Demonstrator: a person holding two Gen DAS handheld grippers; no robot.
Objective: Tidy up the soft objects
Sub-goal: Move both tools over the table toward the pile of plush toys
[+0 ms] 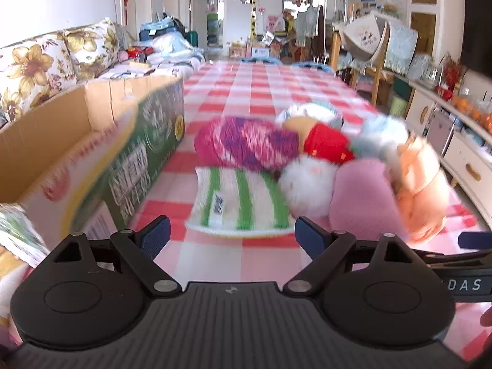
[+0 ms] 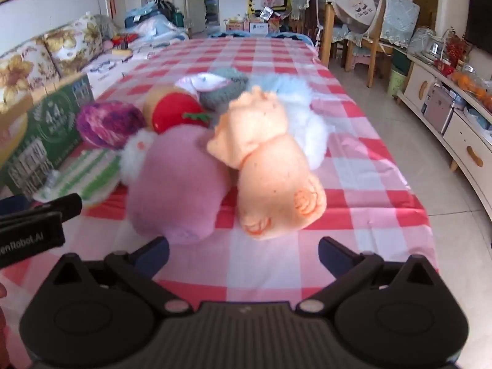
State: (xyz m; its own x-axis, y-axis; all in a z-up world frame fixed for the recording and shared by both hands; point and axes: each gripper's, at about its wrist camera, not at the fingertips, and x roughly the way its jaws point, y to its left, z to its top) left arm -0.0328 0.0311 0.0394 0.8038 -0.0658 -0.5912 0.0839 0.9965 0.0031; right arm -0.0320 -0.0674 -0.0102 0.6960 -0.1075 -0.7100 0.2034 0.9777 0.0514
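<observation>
Two grippers: left [image 1: 232, 233] and right [image 2: 244, 253], both spread wide, nothing between the pads.
Toys [image 2: 215, 141]: heaped on the cloth [image 2: 369, 160] just ahead.
Box [image 1: 92, 141]: left of the left gripper.

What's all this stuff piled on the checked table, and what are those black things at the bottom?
Striped cloth: one, green and white, nearest the box.
Yarn bundle: one, magenta and purple, behind the striped cloth.
Pink plush: one, front of the pile.
Peach plush: one, lying partly on the pink plush.
Red plush piece: one, mid-pile.
Cardboard box: one, green print, open, left of the pile.
Tablecloth: one, red and white checks.
Left gripper: jaws open, empty.
Right gripper: jaws open, empty.
</observation>
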